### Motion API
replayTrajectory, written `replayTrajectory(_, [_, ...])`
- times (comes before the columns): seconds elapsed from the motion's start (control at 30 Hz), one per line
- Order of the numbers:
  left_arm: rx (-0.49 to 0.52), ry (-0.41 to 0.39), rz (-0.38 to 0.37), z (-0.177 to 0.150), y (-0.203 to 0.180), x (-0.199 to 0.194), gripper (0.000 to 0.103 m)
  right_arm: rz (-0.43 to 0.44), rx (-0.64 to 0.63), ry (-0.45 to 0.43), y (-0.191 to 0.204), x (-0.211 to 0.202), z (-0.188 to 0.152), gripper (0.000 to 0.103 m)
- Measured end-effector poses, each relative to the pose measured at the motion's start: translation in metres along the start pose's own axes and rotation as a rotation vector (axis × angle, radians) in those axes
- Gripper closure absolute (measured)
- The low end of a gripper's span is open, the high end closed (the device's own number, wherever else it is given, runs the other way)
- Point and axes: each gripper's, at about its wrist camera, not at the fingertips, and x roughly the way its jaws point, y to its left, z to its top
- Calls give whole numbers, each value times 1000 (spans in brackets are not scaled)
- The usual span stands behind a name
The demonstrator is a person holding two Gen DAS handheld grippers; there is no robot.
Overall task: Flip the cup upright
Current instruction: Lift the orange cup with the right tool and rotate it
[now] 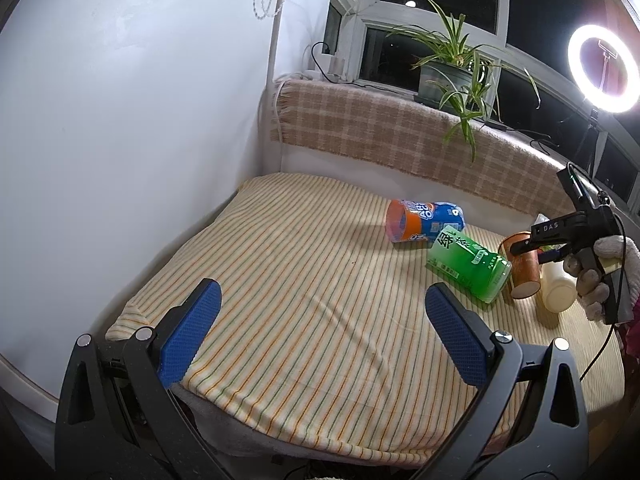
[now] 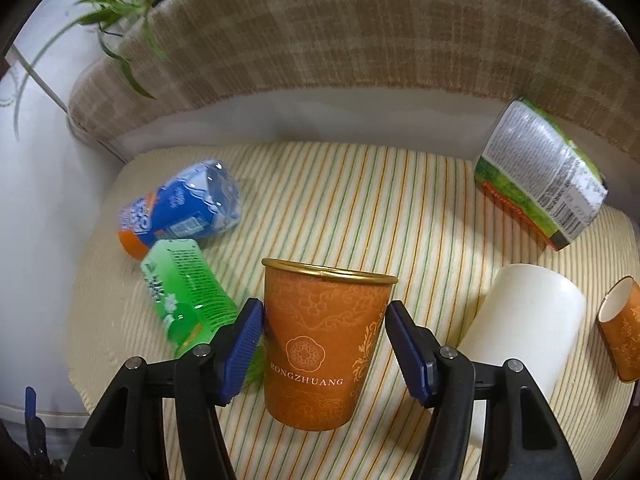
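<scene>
The right gripper point(image 2: 325, 340) has its two blue pads pressed against the sides of the orange paper cup point(image 2: 324, 344), which sits between them rim up, gold lip level, base clear of the striped cloth point(image 2: 360, 200) below. Just left of that gripper, partly behind its left finger, lies a green cup point(image 2: 182, 300) on its side; beyond it, farther left, a blue-and-orange cup point(image 2: 180, 208) also lies tipped over. Just to the gripper's right a white cup point(image 2: 524, 328) lies on its side, and at the far right edge a second orange cup point(image 2: 622, 328) lies tilted. Farther off to the right, a green-labelled container point(image 2: 540, 172) leans against the plaid cushion point(image 2: 360, 32).

The left gripper point(image 1: 322, 312) hangs with its jaws spread wide, nothing between them, over the near part of the cloth. Well ahead to its right, the gloved hand point(image 1: 608, 272) carries the right gripper, with the orange cup held in it.
</scene>
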Motion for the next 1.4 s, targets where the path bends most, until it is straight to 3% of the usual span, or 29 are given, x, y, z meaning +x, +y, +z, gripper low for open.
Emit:
replayTrajectory(0.33, [55, -22, -29, 6, -24, -11, 0, 79, 10, -133, 2, -64, -29, 38])
replayTrajectory(0.6, [109, -5, -85, 6, -53, -11, 0, 179, 24, -192, 5, -102, -86, 38])
replayTrajectory(1.03, [169, 9, -136, 1, -90, -11, 0, 242, 59, -116, 17, -69, -142, 37])
replayTrajectory(1.4, [209, 47, -144, -4, -108, -6, 0, 182, 98, -68, 16, -32, -141, 36])
